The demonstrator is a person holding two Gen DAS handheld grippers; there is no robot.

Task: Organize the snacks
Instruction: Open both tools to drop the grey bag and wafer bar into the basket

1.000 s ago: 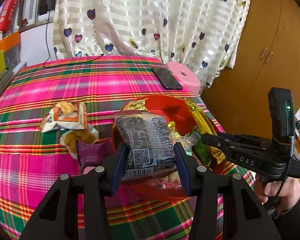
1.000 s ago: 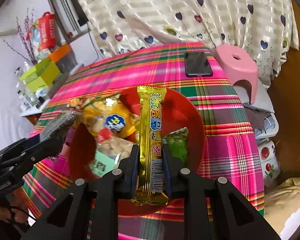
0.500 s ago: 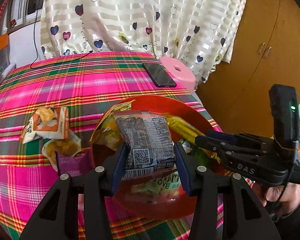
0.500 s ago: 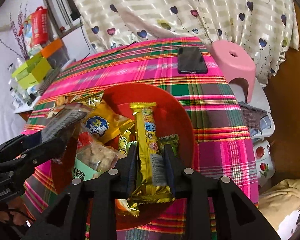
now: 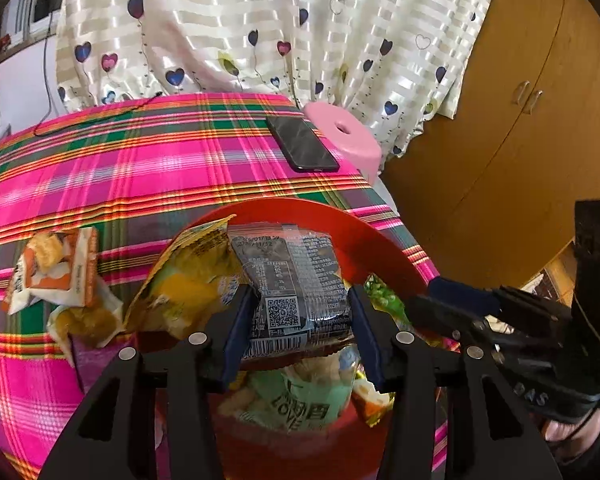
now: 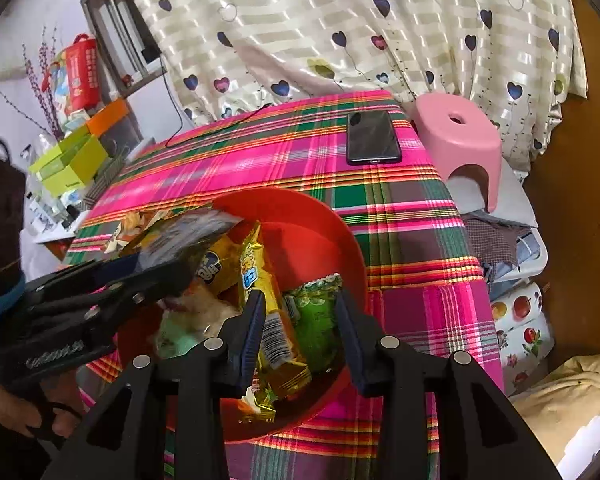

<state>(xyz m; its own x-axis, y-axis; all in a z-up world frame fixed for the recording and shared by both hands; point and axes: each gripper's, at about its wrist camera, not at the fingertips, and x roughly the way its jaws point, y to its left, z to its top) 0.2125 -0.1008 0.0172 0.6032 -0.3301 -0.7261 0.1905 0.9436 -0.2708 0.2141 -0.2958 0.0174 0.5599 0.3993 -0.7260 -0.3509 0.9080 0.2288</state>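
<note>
A red bowl (image 5: 340, 220) (image 6: 300, 200) full of snack packets stands on the plaid tablecloth. My left gripper (image 5: 300, 320) hangs over it with a dark grey snack packet (image 5: 296, 276) upright between its pads. The jaws are easing open, and the pads still touch the packet's sides. My right gripper (image 6: 300, 320) is opening above the bowl's near right part. The yellow snack bar (image 6: 256, 276) lies loose in the bowl beside a green packet (image 6: 316, 312), free of the pads. The left gripper (image 6: 160, 264) reaches in from the left in the right wrist view.
A black phone (image 5: 302, 144) (image 6: 374, 136) lies near the table's far right corner, with a pink stool (image 6: 458, 128) just past the edge. Loose snack packets (image 5: 56, 268) lie on the cloth left of the bowl. Boxes (image 6: 72, 160) crowd the far left; a wooden cabinet (image 5: 520, 120) stands right.
My right gripper's jaws have parted and the yellow bar has dropped into the bowl. My left gripper has carried the dark packet from the bowl's left edge to over its middle.
</note>
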